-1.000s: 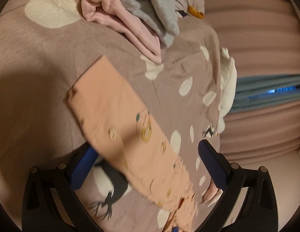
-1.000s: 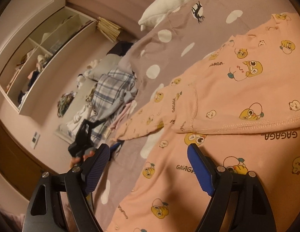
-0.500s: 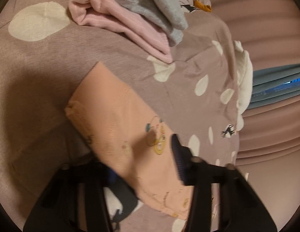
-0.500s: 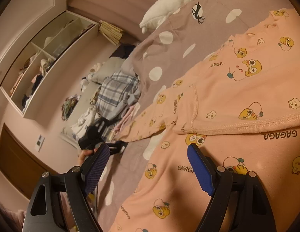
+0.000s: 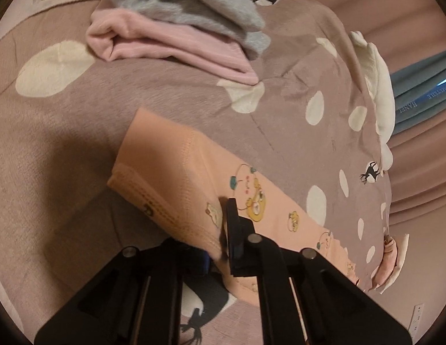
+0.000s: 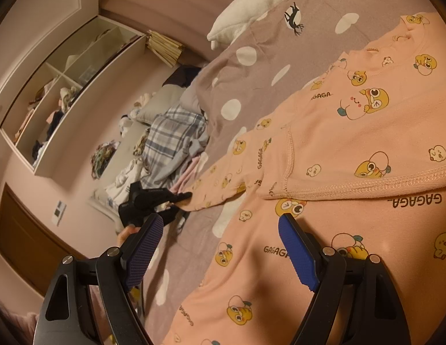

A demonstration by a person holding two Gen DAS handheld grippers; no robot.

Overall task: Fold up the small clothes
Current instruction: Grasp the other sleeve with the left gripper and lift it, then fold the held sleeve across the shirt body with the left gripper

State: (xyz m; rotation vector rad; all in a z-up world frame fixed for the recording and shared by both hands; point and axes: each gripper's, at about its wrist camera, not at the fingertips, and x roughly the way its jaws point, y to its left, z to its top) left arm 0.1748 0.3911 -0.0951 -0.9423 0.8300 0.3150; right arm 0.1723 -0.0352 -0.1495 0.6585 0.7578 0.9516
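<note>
A peach long-sleeved top (image 6: 352, 132) printed with yellow cartoon figures lies spread on the bedspread, over another peach piece (image 6: 266, 258) of the same print. Its sleeve (image 5: 177, 172) stretches out towards my left gripper (image 5: 220, 230), which is shut on the sleeve near the cuff. The cuff edge bends up over the lower finger. In the right wrist view that left gripper (image 6: 182, 197) pinches the sleeve's far end. My right gripper (image 6: 220, 221) hangs open just above the near peach piece, with nothing between its fingers.
The bedspread (image 5: 65, 143) is mauve with white dots and deer. Folded pink (image 5: 171, 49) and grey (image 5: 194, 3) clothes lie beyond the sleeve. A white pillow (image 5: 378, 86) marks the bed's far edge. A plaid cloth (image 6: 171, 135) and wall shelves (image 6: 65, 95) lie beyond the bed.
The left gripper's jaws went from wide open around the sleeve to shut on it, and the gripper rolled and shifted a little. The right gripper stayed still and open.
</note>
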